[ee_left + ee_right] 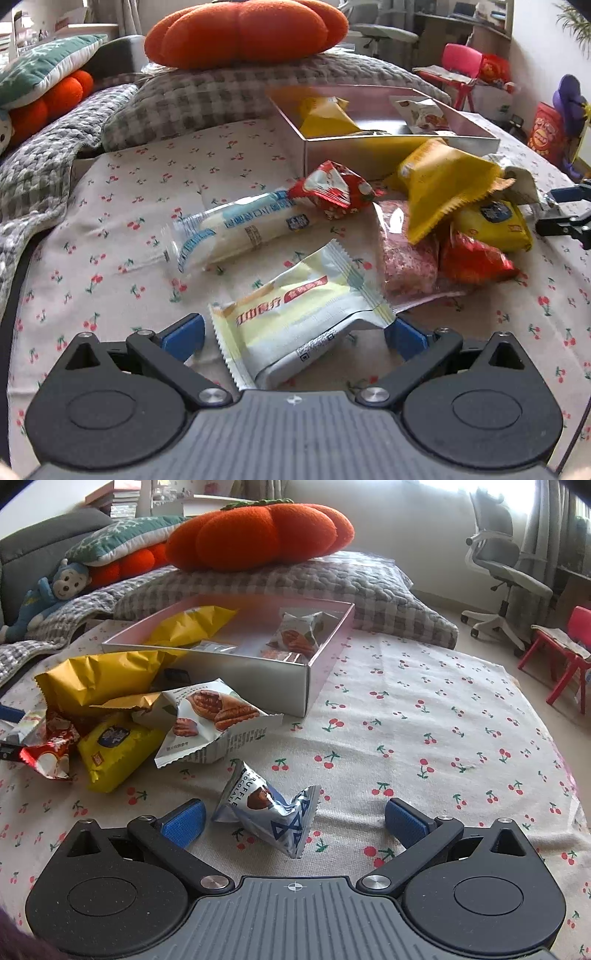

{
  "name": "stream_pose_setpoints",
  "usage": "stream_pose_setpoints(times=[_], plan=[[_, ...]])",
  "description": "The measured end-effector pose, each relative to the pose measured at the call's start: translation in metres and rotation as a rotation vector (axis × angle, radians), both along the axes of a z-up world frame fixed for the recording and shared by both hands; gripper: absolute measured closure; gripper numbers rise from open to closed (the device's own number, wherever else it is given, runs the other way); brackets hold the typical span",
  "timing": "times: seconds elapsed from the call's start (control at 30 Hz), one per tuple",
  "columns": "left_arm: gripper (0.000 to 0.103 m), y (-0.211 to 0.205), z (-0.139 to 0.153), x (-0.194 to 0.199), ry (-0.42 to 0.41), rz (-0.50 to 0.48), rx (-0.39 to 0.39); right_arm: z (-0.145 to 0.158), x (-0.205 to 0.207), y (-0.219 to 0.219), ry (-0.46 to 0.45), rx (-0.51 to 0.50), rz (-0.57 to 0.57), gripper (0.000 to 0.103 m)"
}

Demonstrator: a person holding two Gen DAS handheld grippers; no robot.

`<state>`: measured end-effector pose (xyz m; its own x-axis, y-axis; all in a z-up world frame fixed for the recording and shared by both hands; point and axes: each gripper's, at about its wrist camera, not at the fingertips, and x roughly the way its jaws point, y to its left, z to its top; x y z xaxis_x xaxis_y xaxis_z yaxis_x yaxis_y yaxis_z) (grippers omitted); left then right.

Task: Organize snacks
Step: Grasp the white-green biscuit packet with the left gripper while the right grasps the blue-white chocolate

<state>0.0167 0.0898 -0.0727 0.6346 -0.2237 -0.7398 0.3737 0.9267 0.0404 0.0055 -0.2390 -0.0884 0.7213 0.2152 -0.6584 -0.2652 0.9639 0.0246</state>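
Cherry-print bedspread [424, 709] carries my snacks, with the box [258, 675] toward its far edge. My left gripper [295, 332] stands apart around a pale packet [295, 325]; my right gripper [295, 818] stands apart around a silver chocolate wrapper [273, 816]. I reckon slick, puffy film could squirt free as I close

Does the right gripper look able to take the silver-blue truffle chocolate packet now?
Probably yes: the right gripper is open, the silver-blue truffle chocolate packet lies between its fingers, nothing on top.
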Motion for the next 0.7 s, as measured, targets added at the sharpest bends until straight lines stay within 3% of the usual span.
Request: stream_pose_setpoints(times=[0.3,0.43,0.7], plan=[[0.0,-0.001,0.0,0.012,0.028,0.012,-0.02,0.002,-0.001,0.005,-0.003,-0.024,-0.008,0.001],[0.006,-0.001,0.002,0.009,0.035,0.017,-0.024,0.003,-0.002,0.006,-0.004,-0.032,0.001,0.002],[0.024,-0.003,0.007,0.004,0.038,0.033,-0.018,0.008,-0.007,0.012,-0.001,-0.02,0.042,0.026]])
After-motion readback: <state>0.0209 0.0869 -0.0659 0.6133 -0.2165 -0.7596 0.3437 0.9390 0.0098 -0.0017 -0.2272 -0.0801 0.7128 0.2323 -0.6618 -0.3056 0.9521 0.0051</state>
